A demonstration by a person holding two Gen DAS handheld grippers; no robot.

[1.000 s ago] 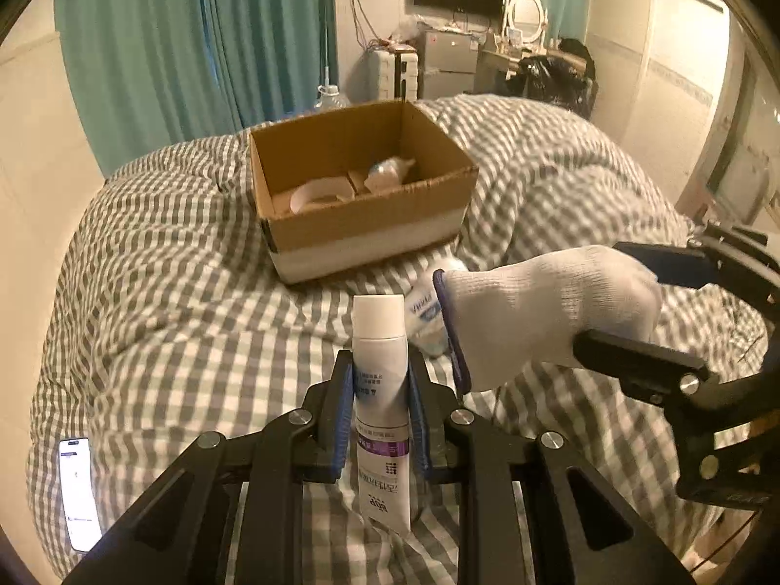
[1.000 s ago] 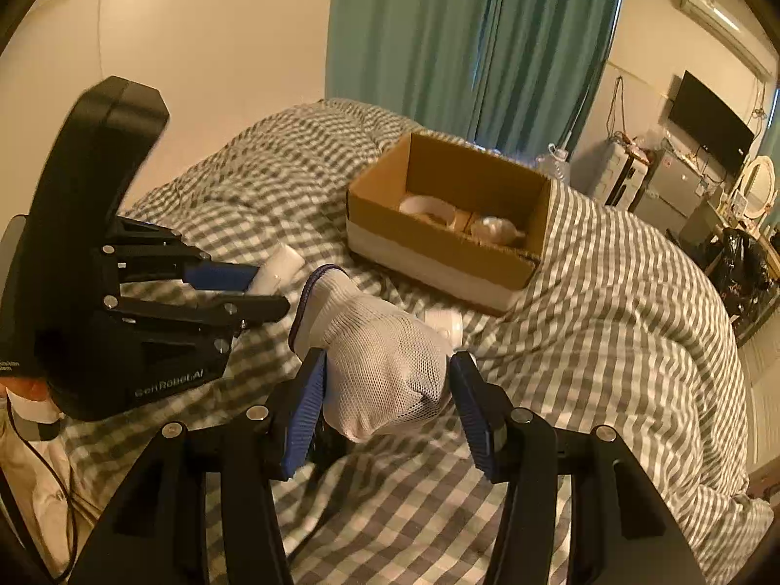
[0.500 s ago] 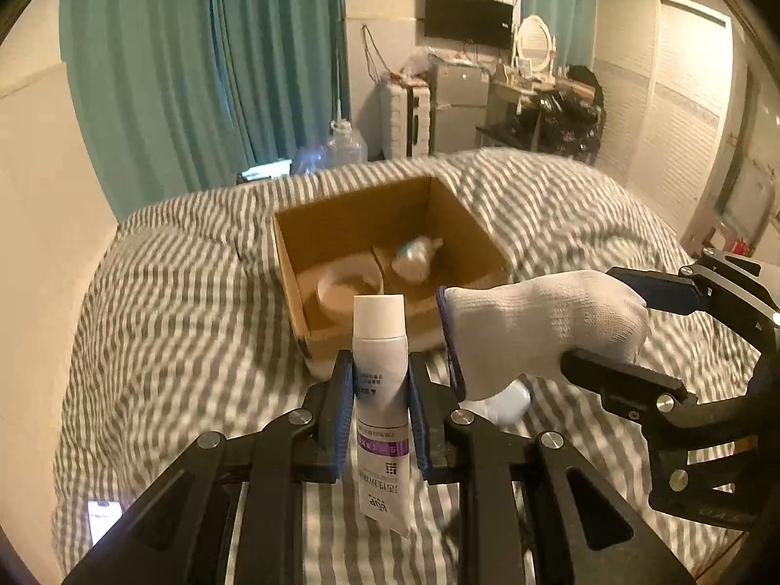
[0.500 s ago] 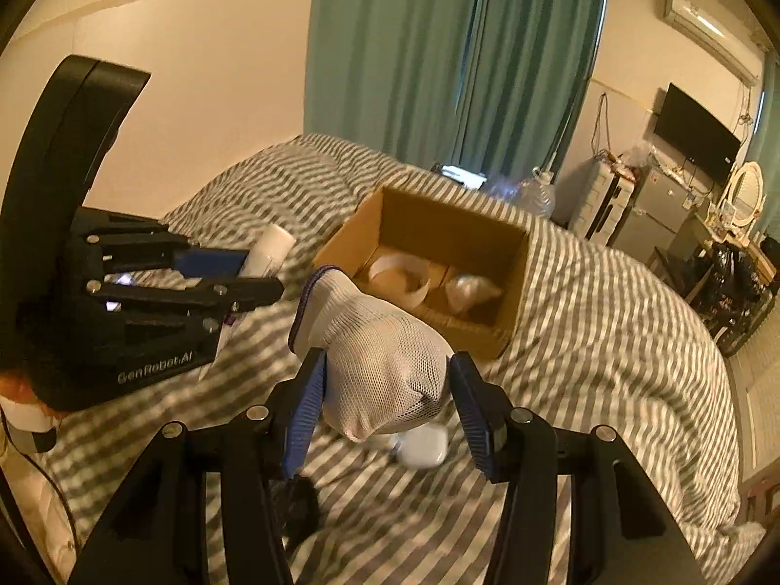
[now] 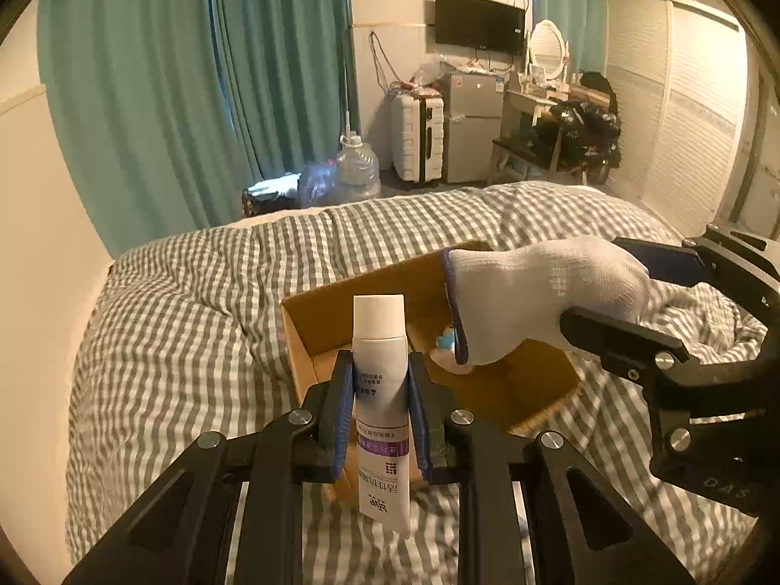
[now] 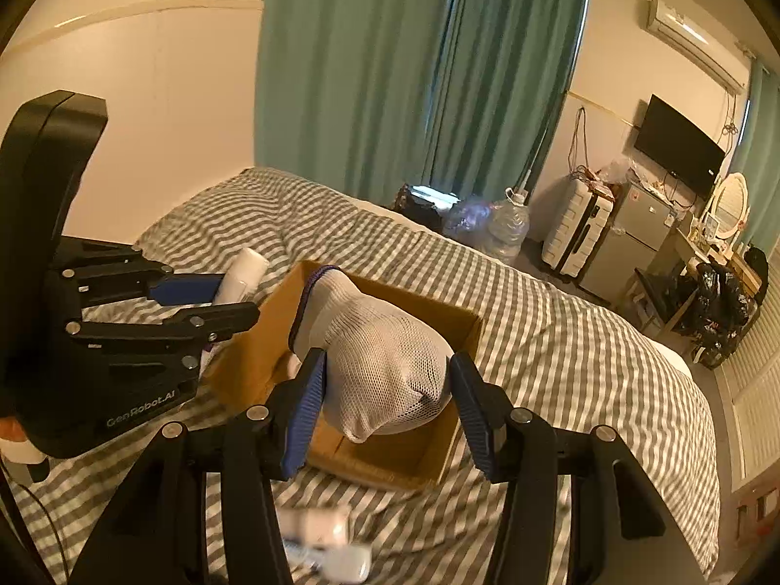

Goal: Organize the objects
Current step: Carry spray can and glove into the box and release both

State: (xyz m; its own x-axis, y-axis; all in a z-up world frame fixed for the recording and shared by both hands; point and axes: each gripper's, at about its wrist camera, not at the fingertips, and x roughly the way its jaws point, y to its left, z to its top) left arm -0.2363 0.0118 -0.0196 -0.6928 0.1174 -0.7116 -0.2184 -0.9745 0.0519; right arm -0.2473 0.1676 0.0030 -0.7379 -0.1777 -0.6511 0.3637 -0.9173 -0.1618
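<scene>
So we've got the cardboard box (image 5: 516, 380) sitting open on the checked bed (image 5: 195, 302), and inside it we can only make out a small whitish item with a blue bit (image 5: 446, 346); everything else in there is hidden. Our left gripper (image 5: 379, 409) has its jaws clamped on a white tube (image 5: 380, 380), cap up and upright, right at the box's near wall. Our right gripper (image 6: 385, 399) is squeezing a bunched white glove (image 6: 380, 370), hanging over the box opening, cuff pointing away. A couple of blurry white bottles (image 6: 326, 541) lie on the bed just in front of the box. Plenty of open duvet sits around the box on every side.
</scene>
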